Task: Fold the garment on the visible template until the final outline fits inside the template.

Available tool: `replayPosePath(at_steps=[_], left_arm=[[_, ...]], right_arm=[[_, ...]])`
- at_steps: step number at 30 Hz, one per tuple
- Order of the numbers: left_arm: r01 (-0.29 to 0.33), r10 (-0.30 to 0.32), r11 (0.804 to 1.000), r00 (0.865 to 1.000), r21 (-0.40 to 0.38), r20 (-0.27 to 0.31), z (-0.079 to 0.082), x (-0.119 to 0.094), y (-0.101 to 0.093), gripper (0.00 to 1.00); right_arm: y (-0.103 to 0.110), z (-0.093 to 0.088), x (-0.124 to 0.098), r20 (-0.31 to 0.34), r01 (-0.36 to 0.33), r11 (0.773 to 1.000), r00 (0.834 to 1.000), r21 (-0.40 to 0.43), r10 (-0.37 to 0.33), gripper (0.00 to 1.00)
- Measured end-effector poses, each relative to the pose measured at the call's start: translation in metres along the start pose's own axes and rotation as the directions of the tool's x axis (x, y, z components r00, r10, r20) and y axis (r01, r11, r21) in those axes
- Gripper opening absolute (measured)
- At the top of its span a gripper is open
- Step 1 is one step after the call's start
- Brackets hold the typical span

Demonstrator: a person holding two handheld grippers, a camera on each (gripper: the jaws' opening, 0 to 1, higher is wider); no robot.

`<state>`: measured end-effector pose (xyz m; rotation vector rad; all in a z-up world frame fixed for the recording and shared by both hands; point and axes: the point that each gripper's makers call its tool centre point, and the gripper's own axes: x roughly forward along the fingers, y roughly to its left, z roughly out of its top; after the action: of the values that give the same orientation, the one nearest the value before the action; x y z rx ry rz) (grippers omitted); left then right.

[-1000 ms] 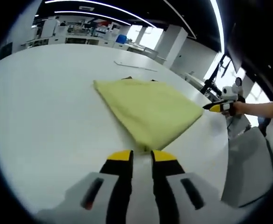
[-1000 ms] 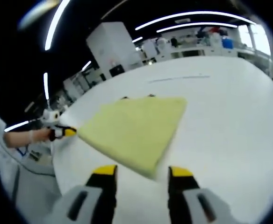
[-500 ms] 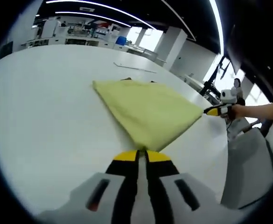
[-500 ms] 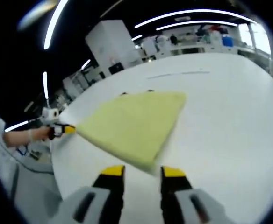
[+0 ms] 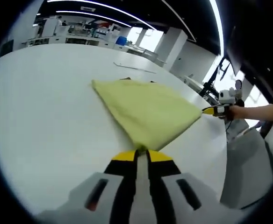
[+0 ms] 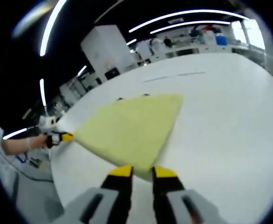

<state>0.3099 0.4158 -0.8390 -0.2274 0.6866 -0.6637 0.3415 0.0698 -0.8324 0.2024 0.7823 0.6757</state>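
Fingers of the left gripper (image 5: 140, 156) are pressed together on the near corner of the yellow garment (image 5: 148, 110), and in the right gripper view the right gripper (image 6: 140, 171) has its yellow-tipped fingers nearly together on another near corner of the same cloth, though whether fabric sits fully between them is hard to tell. The garment lies flat and folded on the white counter (image 5: 47, 112), towards its near right edge, and two dark marks that may belong to the template peek out at its far edge. For a clean fold, both corners should probably rise together and level, travel evenly towards the far side, and land with edges aligned so nothing spills past the outline.
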Motion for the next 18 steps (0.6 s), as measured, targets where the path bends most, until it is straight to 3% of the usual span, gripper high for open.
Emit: replayPosePath(at_steps=[7, 18], left_arm=[[-0.015, 0.015, 1.0, 1.0, 0.002, 0.007, 0.001, 0.002, 0.0, 0.0], [-0.014, 0.014, 1.0, 1.0, 0.007, 0.009, 0.005, -0.012, 0.001, 0.0]], right_arm=[[-0.001, -0.003, -0.001, -0.012, 0.006, 1.0, 1.0, -0.006, -0.006, 0.0], [0.0, 0.003, -0.006, 0.006, 0.002, 1.0, 1.0, 0.015, -0.002, 0.0]])
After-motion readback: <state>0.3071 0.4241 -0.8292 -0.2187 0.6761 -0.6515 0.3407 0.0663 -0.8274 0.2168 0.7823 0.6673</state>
